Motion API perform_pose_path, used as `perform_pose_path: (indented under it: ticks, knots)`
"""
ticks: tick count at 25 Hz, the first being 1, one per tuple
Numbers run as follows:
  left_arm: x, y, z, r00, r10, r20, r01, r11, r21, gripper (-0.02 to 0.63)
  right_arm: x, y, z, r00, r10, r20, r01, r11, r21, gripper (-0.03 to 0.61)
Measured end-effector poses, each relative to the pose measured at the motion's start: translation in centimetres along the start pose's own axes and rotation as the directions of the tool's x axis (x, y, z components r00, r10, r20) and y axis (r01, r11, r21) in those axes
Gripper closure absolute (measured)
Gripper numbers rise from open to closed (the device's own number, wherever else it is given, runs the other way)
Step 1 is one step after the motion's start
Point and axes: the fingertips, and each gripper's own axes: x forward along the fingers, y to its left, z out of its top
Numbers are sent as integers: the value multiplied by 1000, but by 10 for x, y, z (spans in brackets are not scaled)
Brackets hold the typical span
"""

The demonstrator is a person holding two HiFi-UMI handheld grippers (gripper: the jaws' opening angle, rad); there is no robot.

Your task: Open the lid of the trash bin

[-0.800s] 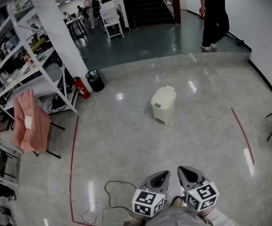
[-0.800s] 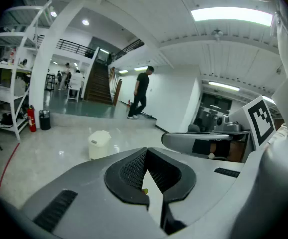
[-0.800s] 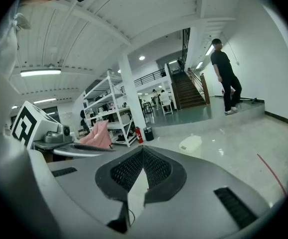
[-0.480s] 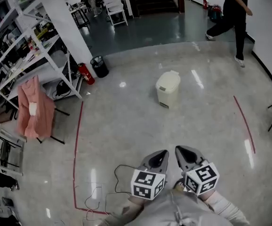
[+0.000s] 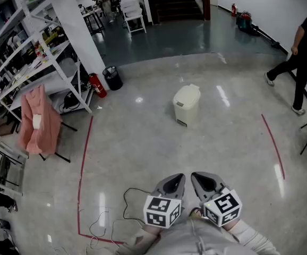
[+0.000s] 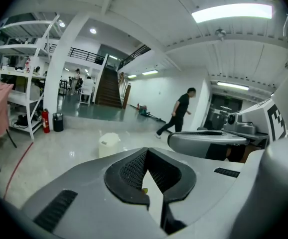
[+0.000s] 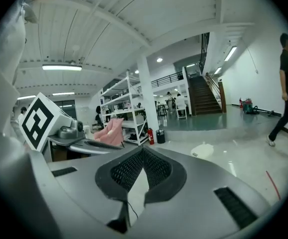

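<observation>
While trash bin (image 5: pixel 186 106) sits mid-floor, lid (image 5: pixel 187 93) down, well ahead: left gripper (image 5: pixel 176 179), right gripper (image 5: pixel 198 177) both pressed together, empty. Risk: floor cable (image 5: pixel 126 196) snags feet; light bin may slide.

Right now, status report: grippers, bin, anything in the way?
Left gripper and right gripper shut, empty. Bin ahead across the floor, lid down. Cable on floor near the feet, left of the line.
</observation>
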Motion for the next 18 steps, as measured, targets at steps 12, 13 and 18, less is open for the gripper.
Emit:
perform_pose_path:
  ticks: [12,13,18]
  knots:
    - [41,-32,-1,999,33,-1,-33,999,-23,612,-19,-52,-8,1000,18,-21,-18,1000,17,575]
    - [43,-31,-1,999,39,-6,-39,999,-23,612,-19,-54,-8,1000,19,-22,-19,1000,19,575]
    - [55,-20,-1,998,62,-15,-62,997,-44,612,-13,-62,-18,998,42,-43,-42,999,16,575]
